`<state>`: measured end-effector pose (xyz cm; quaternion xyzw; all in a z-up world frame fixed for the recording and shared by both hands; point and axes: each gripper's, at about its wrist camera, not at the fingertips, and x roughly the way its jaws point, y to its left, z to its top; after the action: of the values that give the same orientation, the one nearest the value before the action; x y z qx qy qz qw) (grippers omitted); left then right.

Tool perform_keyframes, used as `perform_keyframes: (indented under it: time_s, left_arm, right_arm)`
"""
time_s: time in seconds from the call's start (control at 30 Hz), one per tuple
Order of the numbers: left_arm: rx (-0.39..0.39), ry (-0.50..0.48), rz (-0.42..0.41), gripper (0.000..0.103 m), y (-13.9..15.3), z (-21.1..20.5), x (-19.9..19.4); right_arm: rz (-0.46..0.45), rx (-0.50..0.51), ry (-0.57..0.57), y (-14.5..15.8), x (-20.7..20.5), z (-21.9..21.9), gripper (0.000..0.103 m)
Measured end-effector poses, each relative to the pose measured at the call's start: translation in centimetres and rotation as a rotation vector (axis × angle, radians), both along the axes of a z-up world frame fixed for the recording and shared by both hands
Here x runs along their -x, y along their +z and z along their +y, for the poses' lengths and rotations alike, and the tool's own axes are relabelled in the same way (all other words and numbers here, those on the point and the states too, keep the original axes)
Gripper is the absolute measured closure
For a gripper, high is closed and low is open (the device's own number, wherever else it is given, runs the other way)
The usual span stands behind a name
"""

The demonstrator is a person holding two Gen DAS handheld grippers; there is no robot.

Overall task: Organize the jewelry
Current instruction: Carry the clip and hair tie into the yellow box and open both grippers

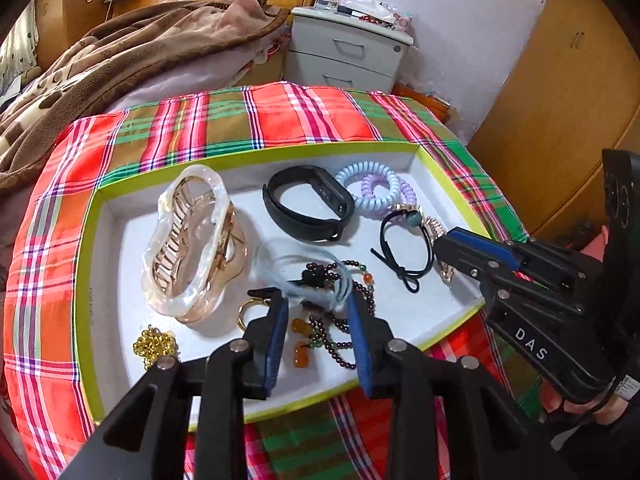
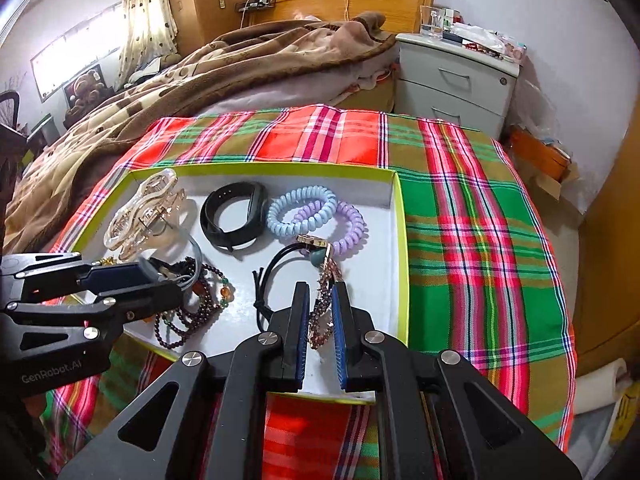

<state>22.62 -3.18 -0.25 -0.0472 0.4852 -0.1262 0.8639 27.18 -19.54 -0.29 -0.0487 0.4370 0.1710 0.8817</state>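
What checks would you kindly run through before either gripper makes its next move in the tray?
1. Left gripper astride the pale blue cord: ok, fingers either side.
2. Left gripper closed on it: not ok, gap remains.
3. Dark bead bracelet free of that cord: cannot tell, they overlap.
4. Right gripper lined up on the rose-gold watch band: ok, band between fingers.
5. Right gripper gripping: cannot tell, a narrow gap shows.
6. Black hair tie clear of the right gripper: ok, beside it.
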Motion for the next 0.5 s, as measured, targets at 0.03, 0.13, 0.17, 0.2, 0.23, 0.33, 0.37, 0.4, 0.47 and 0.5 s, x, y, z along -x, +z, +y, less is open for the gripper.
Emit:
perform_keyframes:
  time_s: [0.03, 0.13, 0.17, 0.2, 0.23, 0.33, 0.37, 0.4, 0.47, 0.5]
  left_arm:
    - [-0.001, 0.000, -0.001, 0.065, 0.0, 0.0, 0.0]
    - [0.003, 0.002, -0.001, 0.065, 0.1, 0.1, 0.2]
    - [0.003, 0.008, -0.005, 0.065, 0.2, 0.2, 0.3]
    - [0.002, 0.013, -0.012, 0.064, 0.3, 0.2, 0.4]
    - [0.002, 0.014, -0.014, 0.064, 0.4, 0.3, 0.4]
    - [-0.008, 0.015, -0.019, 0.062, 0.7, 0.3, 0.7]
    - [-0.013, 0.016, -0.025, 0.061, 0.9, 0.3, 0.9]
    - [-0.021, 0.022, -0.032, 0.061, 1.0, 0.3, 1.0]
    - [-0.031, 0.037, -0.046, 0.061, 1.4, 0.3, 1.5]
    - [-0.034, 0.049, -0.050, 0.061, 1.5, 0.4, 1.8]
  right_arm:
    - [0.000, -0.001, 0.001, 0.0, 0.0, 0.0, 0.086]
    - [-0.007, 0.000, 0.005, 0.2, 0.2, 0.2, 0.084]
    - [-0.009, -0.001, 0.005, 0.2, 0.3, 0.2, 0.084]
    - [-0.011, -0.002, 0.004, 0.3, 0.3, 0.1, 0.083]
    - [-0.015, -0.006, 0.001, 0.4, 0.4, 0.1, 0.082]
    - [-0.024, -0.018, -0.006, 0.8, 0.5, -0.1, 0.069]
    - [-0.026, -0.024, -0.008, 0.9, 0.6, -0.2, 0.067]
    - [-0.029, -0.031, -0.010, 1.0, 0.8, -0.2, 0.067]
    - [-0.038, -0.045, -0.016, 1.5, 1.2, -0.4, 0.067]
    - [-0.048, -0.052, -0.019, 1.8, 1.5, -0.4, 0.067]
